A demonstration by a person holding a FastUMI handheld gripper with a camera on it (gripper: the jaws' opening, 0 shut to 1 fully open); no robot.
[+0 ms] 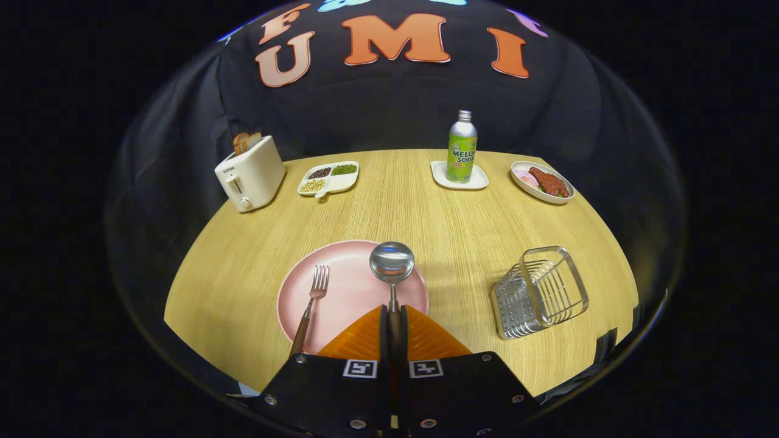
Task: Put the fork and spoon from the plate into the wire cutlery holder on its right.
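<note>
My gripper (394, 313) is shut on the handle of the spoon (392, 265). The spoon's shiny bowl sticks out ahead of the fingers, over the far part of the pink plate (350, 292). The fork (310, 306), with metal tines and a brown handle, lies on the plate's left side, to the left of the fingers. The wire cutlery holder (539, 292) stands on the wooden table to the right of the plate, tilted in this view and with nothing inside it.
Along the table's far edge stand a white toaster (251, 173) with bread, a divided dish of beans (328, 177), a soda bottle (462, 148) on a white coaster, and a plate of meat (542, 181). Bare wood lies between plate and holder.
</note>
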